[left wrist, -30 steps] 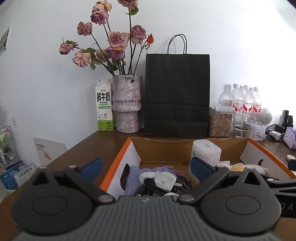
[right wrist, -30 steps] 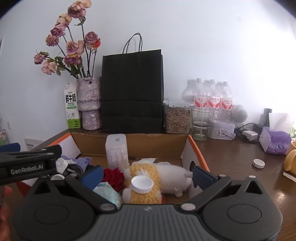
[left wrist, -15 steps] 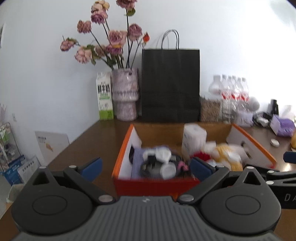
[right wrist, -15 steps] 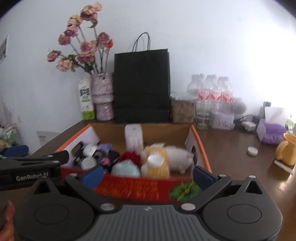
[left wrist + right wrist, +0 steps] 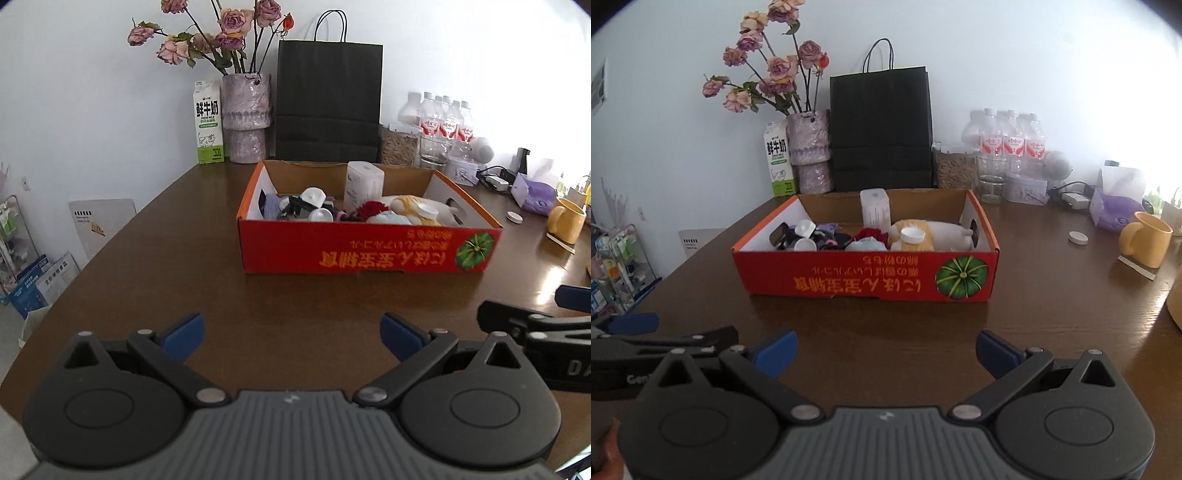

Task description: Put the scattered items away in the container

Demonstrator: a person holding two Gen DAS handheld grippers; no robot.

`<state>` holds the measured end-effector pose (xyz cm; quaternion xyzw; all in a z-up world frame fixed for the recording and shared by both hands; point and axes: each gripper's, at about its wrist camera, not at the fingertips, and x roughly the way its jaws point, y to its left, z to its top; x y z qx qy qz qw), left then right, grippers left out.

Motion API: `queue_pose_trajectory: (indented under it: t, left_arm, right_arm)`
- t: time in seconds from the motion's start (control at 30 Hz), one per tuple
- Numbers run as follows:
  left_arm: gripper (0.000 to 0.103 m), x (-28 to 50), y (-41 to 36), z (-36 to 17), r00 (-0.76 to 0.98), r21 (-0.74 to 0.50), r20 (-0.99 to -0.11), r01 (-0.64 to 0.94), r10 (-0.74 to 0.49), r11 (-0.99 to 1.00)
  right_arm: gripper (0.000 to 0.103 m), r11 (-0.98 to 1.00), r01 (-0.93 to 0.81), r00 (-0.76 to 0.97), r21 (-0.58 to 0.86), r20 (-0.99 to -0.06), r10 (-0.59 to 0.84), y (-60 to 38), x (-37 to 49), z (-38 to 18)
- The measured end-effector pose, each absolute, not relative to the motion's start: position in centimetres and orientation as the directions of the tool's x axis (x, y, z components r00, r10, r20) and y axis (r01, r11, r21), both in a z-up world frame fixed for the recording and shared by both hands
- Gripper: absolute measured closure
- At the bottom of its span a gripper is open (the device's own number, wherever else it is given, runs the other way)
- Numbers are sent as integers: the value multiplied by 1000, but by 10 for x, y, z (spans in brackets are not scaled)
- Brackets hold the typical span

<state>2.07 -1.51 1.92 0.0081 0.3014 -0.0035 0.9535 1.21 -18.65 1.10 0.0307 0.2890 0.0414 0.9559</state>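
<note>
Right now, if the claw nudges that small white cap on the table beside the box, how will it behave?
The white cap lies flat on the bare wooden table, so it would probably slide rather than tip. It looks small and thin, likely very light. Its low round edge may slip from a pinch.

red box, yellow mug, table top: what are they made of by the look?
Red box: printed cardboard; brown raw inner walls and folded flaps show it. Matte.
Yellow mug: probably glazed ceramic; thick wall, smooth and slightly shiny, though plastic cannot be ruled out.
Table: dark brown wood or wood veneer; faint grain lines, semi-gloss with window glare at right.
</note>
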Motion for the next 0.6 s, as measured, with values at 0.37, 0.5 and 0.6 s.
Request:
queue_pose_trajectory:
  t: [0.37,0.5,0.6]
  left_arm:
    - [0,9,-19,22,820,32,-573,8,12,999]
    - [0,8,-19,22,820,32,-572,8,11,999]
    - [0,8,-19,22,820,33,-572,8,13,999]
  right_arm:
    - [0,995,-49,826,88,-557,90,-187,0,10]
    - [0,995,-47,825,87,-558,87,-187,-1,11]
    - [0,995,-48,825,88,-558,89,-187,-1,11]
